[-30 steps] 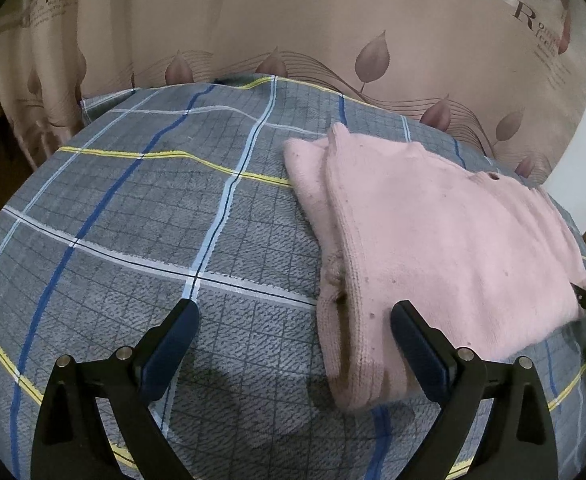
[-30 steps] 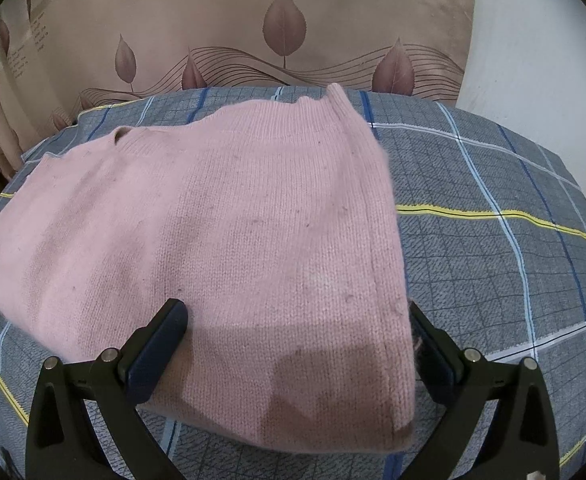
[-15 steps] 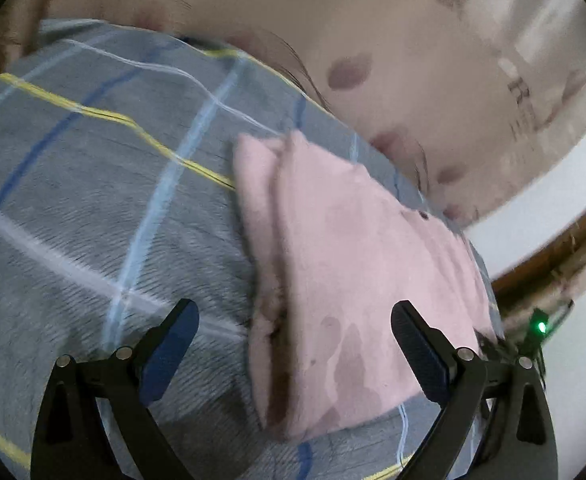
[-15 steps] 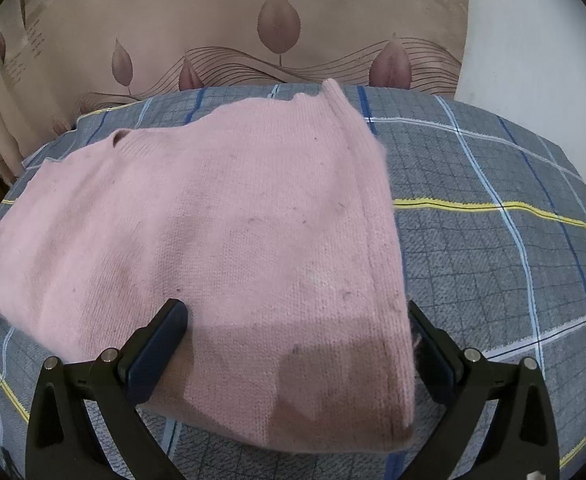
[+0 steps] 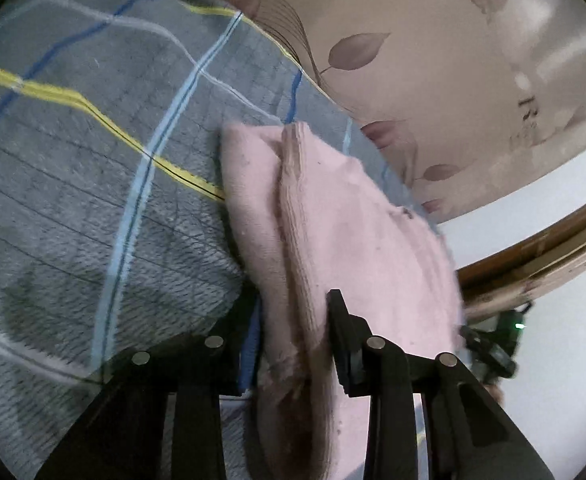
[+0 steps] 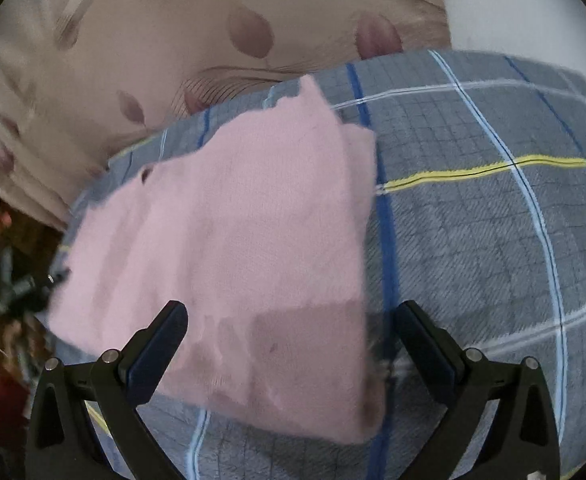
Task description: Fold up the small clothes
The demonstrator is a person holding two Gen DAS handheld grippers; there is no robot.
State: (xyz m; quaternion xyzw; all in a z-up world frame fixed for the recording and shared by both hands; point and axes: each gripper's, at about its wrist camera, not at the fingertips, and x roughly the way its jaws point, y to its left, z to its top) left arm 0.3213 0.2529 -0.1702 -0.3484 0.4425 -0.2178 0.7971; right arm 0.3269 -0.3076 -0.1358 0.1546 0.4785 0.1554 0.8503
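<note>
While both cameras look down on one folded pink sweater (image 5: 357, 240) lying on a grey plaid bedcover (image 5: 93, 184), each shows a different edge of it. From the left wrist view, the left gripper (image 5: 293, 344) has just been closing, and its jaws now stand narrow, pinching the thick stacked edge of the sweater at the garment's near left corner. That view shows the layers of the fold piled one on another, ribbed trim running along the top layer, and a small dark hole farther back in the knit. Right of the sweater there, a beige curtain (image 5: 433, 60) printed with mauve leaves hangs behind the bed, bearing a large dark letter "R" and smaller lettering too blurred to read. Below the curtain runs a curved brown wooden edge (image 5: 541, 248), and a dark device with a small green light (image 5: 519, 325) sits at the far right.

From the right wrist view, the right gripper (image 6: 293, 328) stands wide, its dark blue pads on either side of the sweater's near right corner without pressing it. Only this view shows the sweater's broad flat top and the yellow, white and blue lines of the bedcover stretching off to the right. Dark, blurred clutter (image 6: 9, 300) fills its lower left.
</note>
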